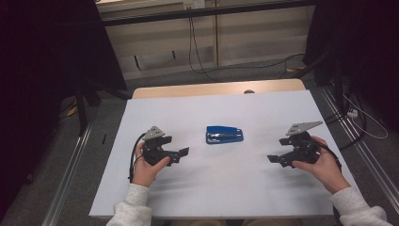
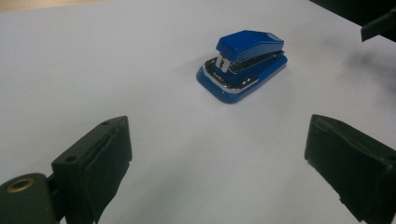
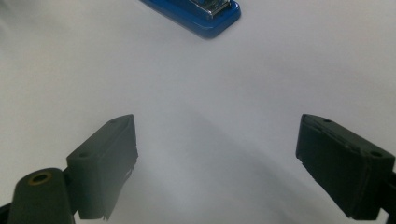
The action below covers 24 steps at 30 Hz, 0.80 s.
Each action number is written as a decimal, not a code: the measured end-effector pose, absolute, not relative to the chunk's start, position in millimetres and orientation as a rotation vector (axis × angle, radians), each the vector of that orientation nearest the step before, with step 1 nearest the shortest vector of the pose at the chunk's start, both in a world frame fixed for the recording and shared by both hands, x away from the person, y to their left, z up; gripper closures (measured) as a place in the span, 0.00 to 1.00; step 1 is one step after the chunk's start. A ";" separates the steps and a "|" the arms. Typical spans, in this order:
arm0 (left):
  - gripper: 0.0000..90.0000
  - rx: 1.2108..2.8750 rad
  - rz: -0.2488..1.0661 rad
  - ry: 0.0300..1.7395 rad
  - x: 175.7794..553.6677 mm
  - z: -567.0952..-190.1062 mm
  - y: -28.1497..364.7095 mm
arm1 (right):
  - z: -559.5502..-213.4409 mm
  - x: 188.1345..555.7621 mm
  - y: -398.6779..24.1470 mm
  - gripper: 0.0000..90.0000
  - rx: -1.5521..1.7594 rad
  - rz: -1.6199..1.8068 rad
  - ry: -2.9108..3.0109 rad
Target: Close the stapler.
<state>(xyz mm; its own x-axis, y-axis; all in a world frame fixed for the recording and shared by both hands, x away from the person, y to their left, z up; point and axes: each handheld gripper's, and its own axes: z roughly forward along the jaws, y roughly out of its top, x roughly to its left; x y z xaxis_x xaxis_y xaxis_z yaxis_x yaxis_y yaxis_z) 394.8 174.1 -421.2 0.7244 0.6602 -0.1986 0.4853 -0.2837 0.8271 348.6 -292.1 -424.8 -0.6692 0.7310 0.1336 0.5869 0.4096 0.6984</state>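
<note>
A blue stapler (image 1: 225,134) with a chrome middle lies flat near the centre of the white tabletop (image 1: 211,193). My left gripper (image 1: 181,154) hovers to the stapler's left, held in a hand, jaws open and empty. To the stapler's right my right gripper (image 1: 277,150) is likewise open and empty. In the left gripper view the stapler (image 2: 243,63) lies ahead and slightly right of the left gripper (image 2: 217,144), well apart from its jaws. The right gripper view catches one end of the stapler (image 3: 196,11) at the top edge, far from the right gripper (image 3: 217,140).
A wooden strip (image 1: 216,88) borders the table's far edge. Metal rails (image 1: 357,146) run along the floor on both sides, and cables (image 1: 197,52) trail at the back. Dark curtains hang left and right. A tip of the right gripper's jaw (image 2: 378,25) shows at the top right.
</note>
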 end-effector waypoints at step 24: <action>0.07 1.944 0.283 0.891 360.3 -422.8 223.3 | -429.1 315.5 -291.4 0.13 1.149 1.084 2.517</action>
